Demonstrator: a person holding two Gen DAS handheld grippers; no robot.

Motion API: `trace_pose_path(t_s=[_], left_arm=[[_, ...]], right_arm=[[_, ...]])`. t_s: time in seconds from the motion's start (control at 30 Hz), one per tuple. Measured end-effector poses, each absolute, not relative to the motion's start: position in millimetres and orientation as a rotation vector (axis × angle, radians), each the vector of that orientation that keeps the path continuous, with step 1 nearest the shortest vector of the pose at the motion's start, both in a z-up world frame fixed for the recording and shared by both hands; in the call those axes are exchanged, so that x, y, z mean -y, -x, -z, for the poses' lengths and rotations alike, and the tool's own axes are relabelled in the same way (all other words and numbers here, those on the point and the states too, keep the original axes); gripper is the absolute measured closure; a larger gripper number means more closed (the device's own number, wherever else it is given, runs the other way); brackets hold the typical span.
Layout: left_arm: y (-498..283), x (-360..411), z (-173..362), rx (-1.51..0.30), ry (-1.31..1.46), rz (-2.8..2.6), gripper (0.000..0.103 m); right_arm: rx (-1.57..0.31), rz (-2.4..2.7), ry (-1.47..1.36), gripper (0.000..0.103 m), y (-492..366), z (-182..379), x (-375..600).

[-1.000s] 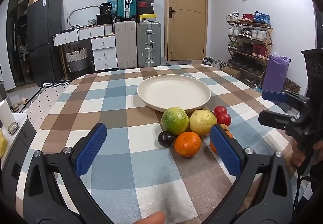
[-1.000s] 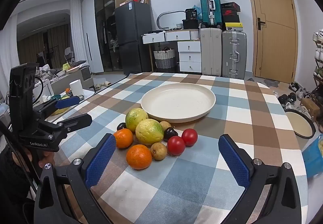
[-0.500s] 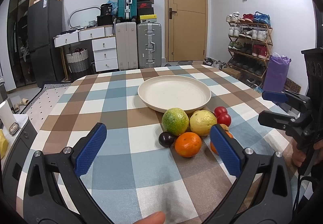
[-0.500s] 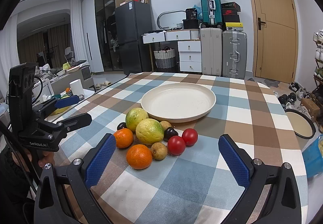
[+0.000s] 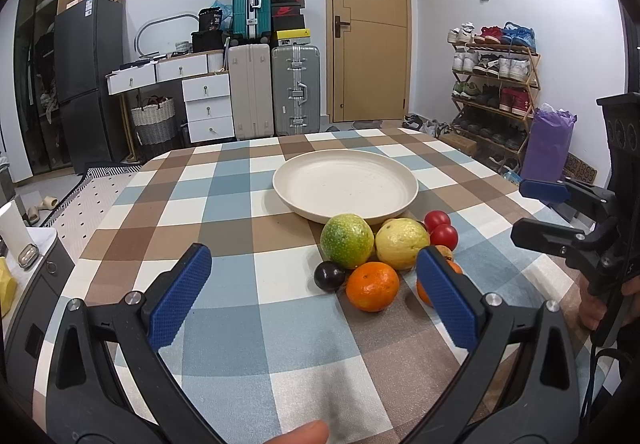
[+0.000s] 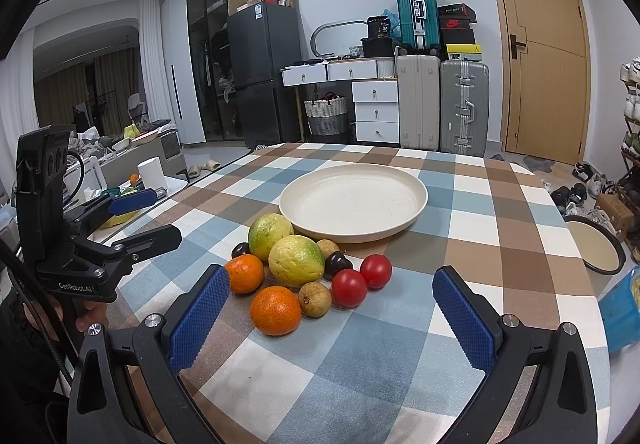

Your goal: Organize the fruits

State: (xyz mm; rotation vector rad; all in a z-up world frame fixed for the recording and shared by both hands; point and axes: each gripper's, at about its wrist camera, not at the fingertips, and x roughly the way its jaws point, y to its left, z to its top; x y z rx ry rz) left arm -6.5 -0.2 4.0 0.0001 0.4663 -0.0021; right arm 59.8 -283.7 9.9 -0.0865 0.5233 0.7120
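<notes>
A cluttered room of suitcases (image 5: 295, 90), white drawers (image 6: 376, 110), a dark fridge (image 6: 264, 74) and a wooden door (image 5: 367, 26) frames a desk (image 5: 224, 196) covered in a blue, brown and white checked cloth. At its middle sits a wide cream plate (image 6: 353, 200), holding nothing but a few specks.

The fruits lie in a tight cluster on the cloth at the plate's 6 o'clock side, seen from the right wrist view, none of them in the plate. Two large green-yellow fruits, one (image 6: 270, 230) nearly touching the plate's rim and the other (image 6: 296, 260) just in front of it, anchor the group. Two oranges (image 6: 275, 310) (image 6: 244, 275), two red tomatoes (image 6: 349, 288) (image 6: 376, 271), two dark plums (image 6: 338, 264) (image 6: 240, 250) and two small brown fruits (image 6: 315, 299) (image 6: 328, 247) crowd around them, touching or nearly so.

The left tool (image 5: 312, 284) hovers low over the cloth, released, its blue pads (image 5: 180, 302) spread wide with the near orange (image 5: 373, 286) and a plum (image 5: 329, 276) showing between them. The right tool (image 6: 332, 316) is likewise released and grasps nothing, its pads (image 6: 464, 324) apart on either side of the cluster's near edge. In the right view the left tool appears at 9 o'clock; in the left view the right tool (image 5: 548, 210) appears at 3 o'clock. A shoe rack (image 5: 494, 96) stands along the far wall.
</notes>
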Motion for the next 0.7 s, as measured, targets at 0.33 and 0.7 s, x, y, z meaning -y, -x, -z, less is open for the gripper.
trace_pose_path(t_s=[0.33, 0.7], left_arm=[[5.7, 0.6, -3.1, -0.468, -0.002, 0.005, 0.001], [5.7, -1.1, -4.2, -0.470, 0.000, 0.000, 0.001]], right_arm=[[-0.525, -0.711, 0.086, 0.000, -60.0, -10.1, 284.4], [-0.525, -0.711, 0.085, 0.000, -59.7, -10.6, 284.8]])
